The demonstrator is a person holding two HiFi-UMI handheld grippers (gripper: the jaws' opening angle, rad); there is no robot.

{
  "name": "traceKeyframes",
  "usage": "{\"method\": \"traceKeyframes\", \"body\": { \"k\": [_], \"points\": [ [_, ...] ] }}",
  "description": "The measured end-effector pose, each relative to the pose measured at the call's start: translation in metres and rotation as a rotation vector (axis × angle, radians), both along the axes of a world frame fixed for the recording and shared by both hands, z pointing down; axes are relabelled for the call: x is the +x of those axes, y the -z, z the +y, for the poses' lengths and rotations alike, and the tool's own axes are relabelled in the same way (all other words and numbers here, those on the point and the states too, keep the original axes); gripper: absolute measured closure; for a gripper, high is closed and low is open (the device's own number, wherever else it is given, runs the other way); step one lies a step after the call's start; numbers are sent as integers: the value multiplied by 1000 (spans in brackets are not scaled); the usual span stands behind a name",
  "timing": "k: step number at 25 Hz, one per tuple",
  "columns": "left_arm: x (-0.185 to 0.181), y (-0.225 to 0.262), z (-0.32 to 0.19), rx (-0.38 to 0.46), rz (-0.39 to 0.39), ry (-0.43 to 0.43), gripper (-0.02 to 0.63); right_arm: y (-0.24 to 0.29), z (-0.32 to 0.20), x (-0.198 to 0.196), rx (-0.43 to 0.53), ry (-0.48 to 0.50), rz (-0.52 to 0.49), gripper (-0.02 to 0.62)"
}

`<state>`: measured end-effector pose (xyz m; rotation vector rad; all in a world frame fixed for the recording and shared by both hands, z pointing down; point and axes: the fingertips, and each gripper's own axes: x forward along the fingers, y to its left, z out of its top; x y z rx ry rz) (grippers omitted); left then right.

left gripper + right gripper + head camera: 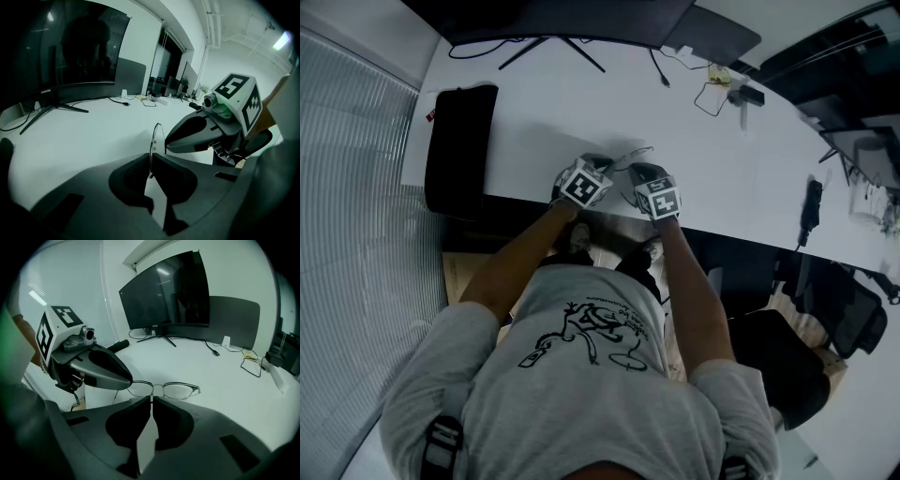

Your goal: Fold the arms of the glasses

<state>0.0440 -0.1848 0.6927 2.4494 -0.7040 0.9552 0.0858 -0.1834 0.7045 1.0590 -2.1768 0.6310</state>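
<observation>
Thin metal-rimmed glasses (176, 390) are held just above the white desk (731, 169), near its front edge. In the right gripper view their front faces me, both lenses showing. My right gripper (151, 399) is shut on a thin metal part just below the bridge, which looks like an arm. My left gripper (101, 369) covers the left end of the frame. In the left gripper view the glasses (157, 133) show edge-on, and my left gripper (151, 158) is shut on their wire. The right gripper (197, 133) sits close at the right. In the head view the two grippers (605, 167) (639, 174) nearly touch.
A curved dark monitor (168, 291) on a stand is at the back of the desk. A black case (459, 145) lies at the left end. Cables and a small adapter (717, 89) are at the back right. A black chair (787, 361) stands by the person.
</observation>
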Motion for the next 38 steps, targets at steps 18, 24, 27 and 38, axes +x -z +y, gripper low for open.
{"method": "traceKeyframes", "body": {
  "k": [18,24,27,38],
  "points": [
    [1,1,-6,40,-3,-2,570,16,7,1,23,-6,-16,566],
    [-3,0,-7,43,-15,-1,570,20,28,3,18,0,-10,531],
    [-4,1,-6,39,-23,1,571,22,41,-1,20,10,-16,485],
    [-7,1,-5,44,-31,7,571,2,73,-14,32,28,69,307]
  ]
}}
